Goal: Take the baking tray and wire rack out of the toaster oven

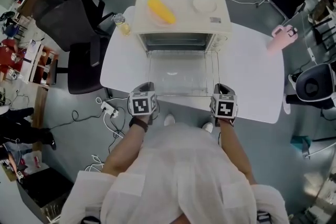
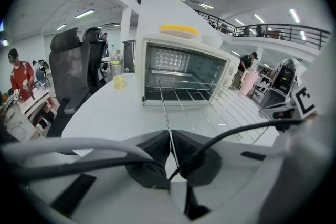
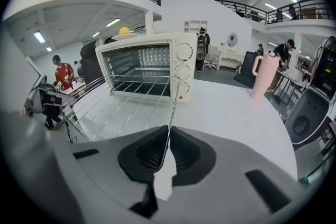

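Observation:
The cream toaster oven [image 1: 181,19] stands at the back of the white table [image 1: 252,76], its front open. A wire rack [image 1: 182,73] hangs out of it over the table, drawn far toward me. My left gripper [image 1: 147,93] is shut on the rack's left side bar [image 2: 165,113], and my right gripper [image 1: 220,93] is shut on its right side bar [image 3: 173,107]. In both gripper views the thin wire runs between the dark pads [image 2: 152,152] [image 3: 184,152]. Inside the oven [image 3: 142,73] I see bare rack guides; no baking tray is visible.
A yellow corn cob [image 1: 161,10] on a plate and an empty white plate [image 1: 204,4] sit on the oven's top. A jar of yellow liquid [image 1: 123,24] stands left of the oven. A pink jug [image 1: 281,37] is on the table's right. Black office chairs [image 1: 68,23] stand at the left.

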Demonstrator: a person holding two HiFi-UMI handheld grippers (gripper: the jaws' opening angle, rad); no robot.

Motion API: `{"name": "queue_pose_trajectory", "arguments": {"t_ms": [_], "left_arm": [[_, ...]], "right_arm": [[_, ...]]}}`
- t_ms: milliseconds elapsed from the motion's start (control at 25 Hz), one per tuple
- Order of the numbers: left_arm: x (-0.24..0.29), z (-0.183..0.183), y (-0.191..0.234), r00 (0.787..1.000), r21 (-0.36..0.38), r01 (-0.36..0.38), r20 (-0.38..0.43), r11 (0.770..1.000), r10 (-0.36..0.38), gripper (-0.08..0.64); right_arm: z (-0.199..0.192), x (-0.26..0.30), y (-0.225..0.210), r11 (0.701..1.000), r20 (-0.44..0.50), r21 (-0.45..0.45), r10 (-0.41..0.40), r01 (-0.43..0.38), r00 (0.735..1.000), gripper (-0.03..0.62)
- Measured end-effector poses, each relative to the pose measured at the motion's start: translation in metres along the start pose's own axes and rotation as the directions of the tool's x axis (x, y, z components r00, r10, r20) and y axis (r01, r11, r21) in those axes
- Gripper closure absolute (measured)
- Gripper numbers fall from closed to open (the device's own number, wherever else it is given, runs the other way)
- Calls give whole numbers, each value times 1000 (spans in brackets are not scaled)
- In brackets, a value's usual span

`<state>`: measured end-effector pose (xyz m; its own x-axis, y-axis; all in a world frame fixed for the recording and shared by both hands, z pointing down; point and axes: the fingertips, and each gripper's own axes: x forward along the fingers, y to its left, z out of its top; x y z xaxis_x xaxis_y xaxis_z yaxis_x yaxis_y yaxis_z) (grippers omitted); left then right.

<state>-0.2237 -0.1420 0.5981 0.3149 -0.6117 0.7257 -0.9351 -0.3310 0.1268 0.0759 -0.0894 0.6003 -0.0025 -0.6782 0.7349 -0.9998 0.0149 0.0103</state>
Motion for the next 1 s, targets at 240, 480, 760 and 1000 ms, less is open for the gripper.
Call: {"name": "queue_pose_trajectory", "arguments": {"t_ms": [240,480,760,1000], "left_arm": [[20,-6,-78,998,18,56,-31,998,-56,548],[48,-9,-169,989,52,131,-68,990,-128,548],[84,-12,-269,972,134,222,-110,966,-208,548],[115,-27,-338,948,202,301,-168,932,-269,548]], "right_arm": [[-29,-19,-75,999,-23,27,-46,47,999,578],[-63,-38,-161,992,-45,71,-102,105,994,578],[-111,-53,-252,973,-69,148,-166,175,984,578],[-165,-69,-304,939,-114,243,-220,242,969,577]]}}
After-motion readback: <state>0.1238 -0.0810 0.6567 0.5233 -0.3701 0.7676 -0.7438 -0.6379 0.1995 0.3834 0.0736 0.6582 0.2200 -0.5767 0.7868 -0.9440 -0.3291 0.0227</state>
